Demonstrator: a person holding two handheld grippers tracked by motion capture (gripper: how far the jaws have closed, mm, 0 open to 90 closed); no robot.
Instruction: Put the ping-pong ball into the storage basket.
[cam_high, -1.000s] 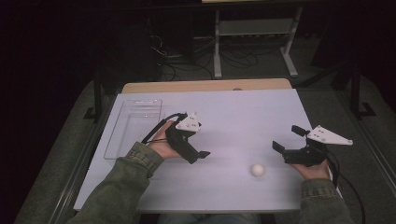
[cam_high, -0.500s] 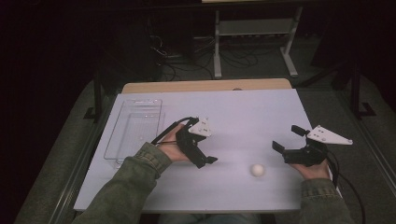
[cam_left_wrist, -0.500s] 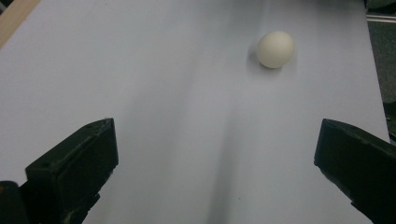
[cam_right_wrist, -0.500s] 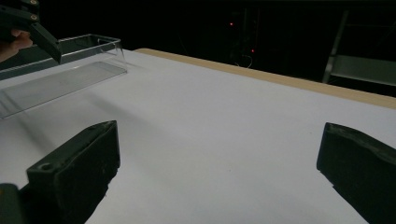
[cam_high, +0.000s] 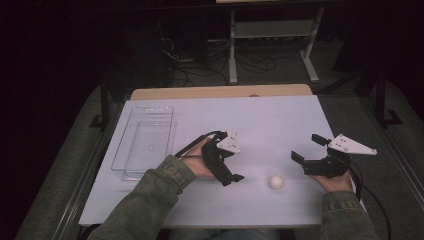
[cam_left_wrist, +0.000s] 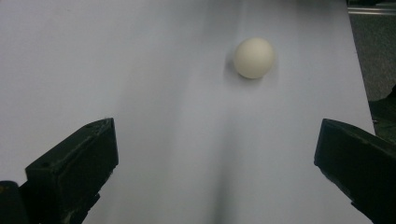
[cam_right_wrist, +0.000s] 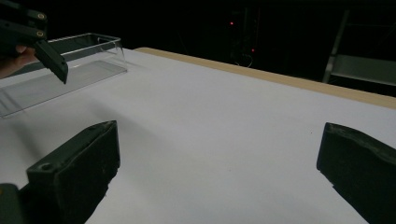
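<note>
A small white ball (cam_high: 275, 182) (cam_left_wrist: 253, 57) rests on the white tabletop (cam_high: 270, 120), near its front edge. My left gripper (cam_high: 232, 179) (cam_left_wrist: 215, 140) is open just left of the ball. Its jaws point toward the ball, which lies ahead of them and slightly off to one side, untouched. My right gripper (cam_high: 306, 147) (cam_right_wrist: 219, 140) is open to the right of the ball, a little above the table, with nothing between its jaws. It faces left across the table, and the left gripper (cam_right_wrist: 44, 44) appears far off in the right gripper view.
A clear plastic tray (cam_high: 131, 145) (cam_right_wrist: 70, 60) lies along the table's left side. A tan wooden strip (cam_high: 220, 92) borders the far edge. Beyond it, a metal stand (cam_high: 270, 45) and cables sit on the dark floor.
My left gripper has moved to the right and slightly forward, from beside the tray toward the ball. The right gripper and the ball have stayed put.
</note>
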